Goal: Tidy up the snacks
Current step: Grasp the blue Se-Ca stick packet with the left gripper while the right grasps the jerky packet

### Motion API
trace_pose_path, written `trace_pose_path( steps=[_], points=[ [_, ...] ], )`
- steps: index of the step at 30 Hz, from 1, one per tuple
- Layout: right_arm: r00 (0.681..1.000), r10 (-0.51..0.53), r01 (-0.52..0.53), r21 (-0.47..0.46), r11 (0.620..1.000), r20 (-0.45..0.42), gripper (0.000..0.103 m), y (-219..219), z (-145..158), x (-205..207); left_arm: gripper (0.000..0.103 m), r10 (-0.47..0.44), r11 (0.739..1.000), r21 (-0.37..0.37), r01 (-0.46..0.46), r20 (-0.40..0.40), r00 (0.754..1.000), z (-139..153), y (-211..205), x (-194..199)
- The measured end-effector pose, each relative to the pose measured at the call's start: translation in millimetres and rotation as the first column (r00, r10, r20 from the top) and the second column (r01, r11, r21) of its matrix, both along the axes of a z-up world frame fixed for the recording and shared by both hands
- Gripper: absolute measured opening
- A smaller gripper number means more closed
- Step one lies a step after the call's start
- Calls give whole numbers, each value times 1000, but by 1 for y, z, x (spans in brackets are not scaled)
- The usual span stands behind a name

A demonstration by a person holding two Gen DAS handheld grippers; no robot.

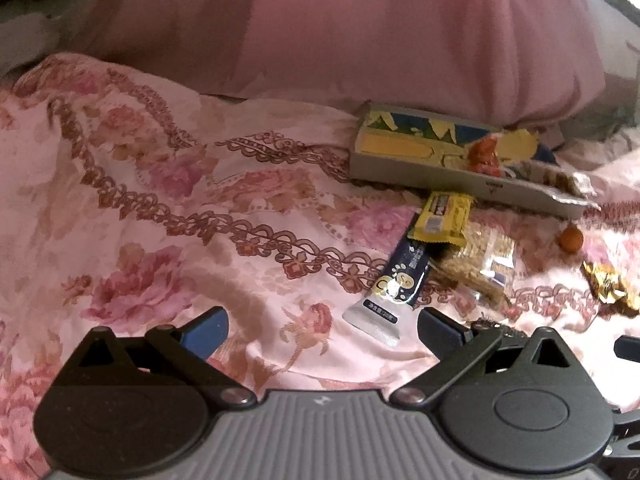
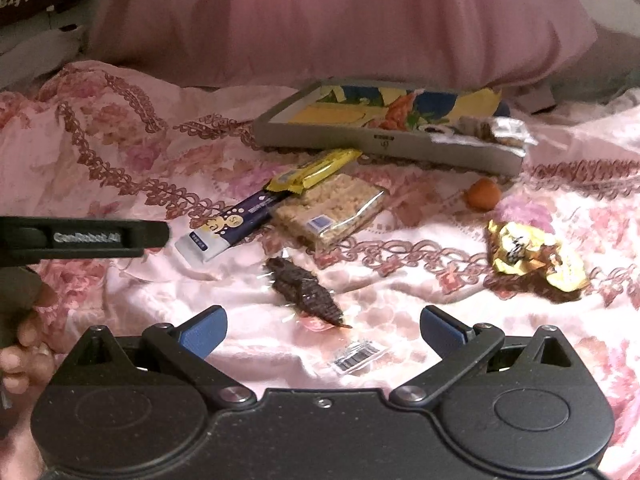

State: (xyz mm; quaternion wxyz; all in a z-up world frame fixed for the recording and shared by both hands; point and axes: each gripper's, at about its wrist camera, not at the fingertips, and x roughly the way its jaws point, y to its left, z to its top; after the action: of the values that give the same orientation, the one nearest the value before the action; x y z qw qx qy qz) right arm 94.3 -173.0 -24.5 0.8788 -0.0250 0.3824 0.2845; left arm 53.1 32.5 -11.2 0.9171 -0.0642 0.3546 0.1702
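Left wrist view: the left gripper (image 1: 322, 330) hovers over the bed (image 1: 140, 208), jaws spread and empty. Just ahead lies a blue stick (image 1: 400, 280), its far end under a yellow bar (image 1: 442, 216), with a rice cake (image 1: 480, 260) beside. The tray (image 1: 460, 168) sits beyond, already holding some snacks.

Right wrist view: the right gripper (image 2: 322, 330) also has jaws spread, empty, nearly over a dark snack (image 2: 306, 292), possibly in clear wrap. An orange ball (image 2: 482, 194) and gold wrapper (image 2: 532, 256) lie loose.

Sorting looks partway done; next, likely, closing on the dark snack and carrying it to the tray.
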Motion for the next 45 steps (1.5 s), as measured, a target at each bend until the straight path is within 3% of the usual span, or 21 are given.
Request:
trace_pose_path(
  steps=[6,10,15,23,28,36,39,45],
  points=[
    [1000,25,-25,-8,1000,-6,102,4,-6,13,103,-157,988,-17,156,-62,986,-9,-3,25],
    [1000,19,-19,-5,1000,-14,101,2,-13,25,103,-266,959,76,272,-84,960,-15,-9,45],
    [999,46,-46,-4,999,-17,95,2,-20,33,103,-339,929,111,352,-118,933,-22,-10,74],
    [982,186,-185,-45,982,37,88,21,-28,27,101,-420,888,118,444,-181,889,-37,-3,105],
    [981,188,-186,-47,981,43,81,23,-31,32,87,-428,890,78,450,-197,882,-41,3,116],
    [985,169,-167,-38,985,43,65,19,-34,33,49,-450,886,19,464,-213,868,-43,-7,125],
    [985,167,-165,-45,985,47,61,20,-33,31,41,-445,887,18,461,-230,865,-41,-12,125],
    [982,173,-168,-73,983,72,57,23,-31,25,37,-418,905,-32,423,-236,877,-38,-10,119]
  ],
)
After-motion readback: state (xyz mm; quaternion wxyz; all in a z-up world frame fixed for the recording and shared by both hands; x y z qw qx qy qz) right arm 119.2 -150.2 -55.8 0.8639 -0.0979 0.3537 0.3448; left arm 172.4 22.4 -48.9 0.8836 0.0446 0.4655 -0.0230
